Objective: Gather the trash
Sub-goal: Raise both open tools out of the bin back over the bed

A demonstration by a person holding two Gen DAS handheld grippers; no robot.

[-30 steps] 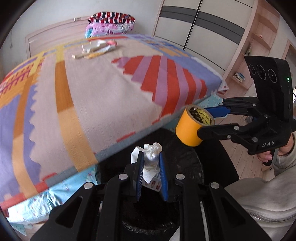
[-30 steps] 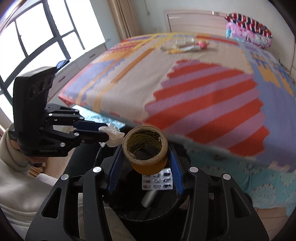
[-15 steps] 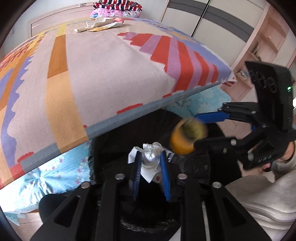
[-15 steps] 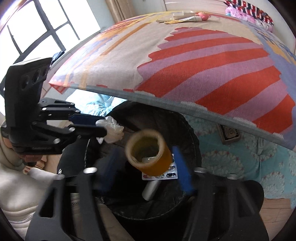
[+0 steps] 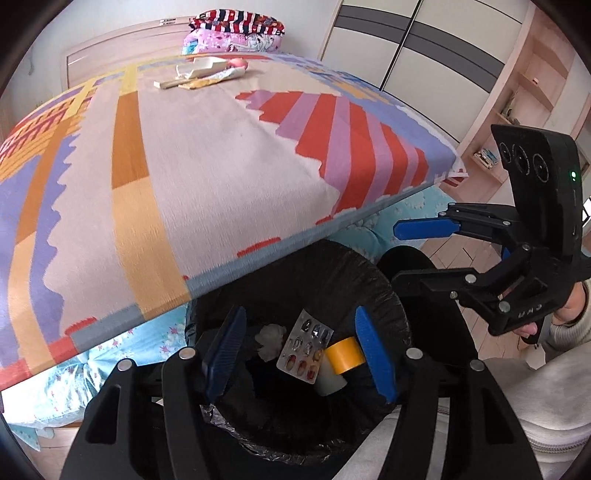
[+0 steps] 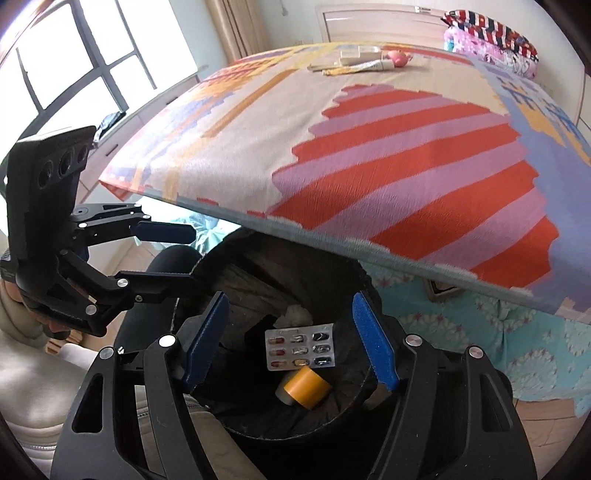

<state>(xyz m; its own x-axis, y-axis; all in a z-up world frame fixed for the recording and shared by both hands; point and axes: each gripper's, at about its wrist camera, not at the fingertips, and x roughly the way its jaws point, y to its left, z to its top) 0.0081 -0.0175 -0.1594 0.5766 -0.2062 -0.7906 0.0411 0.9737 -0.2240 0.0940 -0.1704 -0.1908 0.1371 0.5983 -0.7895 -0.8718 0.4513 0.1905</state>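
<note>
A black bin (image 5: 332, 273) lined with a black bag stands at the bed's foot; it also shows in the right wrist view (image 6: 332, 273). Inside lie a yellow tape roll (image 5: 343, 356) (image 6: 306, 386), a pill blister pack (image 5: 304, 345) (image 6: 300, 350) and a crumpled white tissue (image 5: 271, 339) (image 6: 297, 314). My left gripper (image 5: 299, 354) is open and empty above the bin. My right gripper (image 6: 290, 343) is open and empty above the bin too. Each gripper shows in the other's view, the right one (image 5: 402, 251) and the left one (image 6: 184, 254).
A bed with a striped colourful blanket (image 5: 207, 166) overhangs the bin. Several more pieces of trash (image 5: 201, 75) (image 6: 358, 61) lie at its far end near folded bedding (image 5: 236, 35). Wardrobe and shelves stand right; a window (image 6: 62, 66) is left.
Both grippers have opened. The tape roll dropped from my right gripper and the tissue from my left gripper into the bin.
</note>
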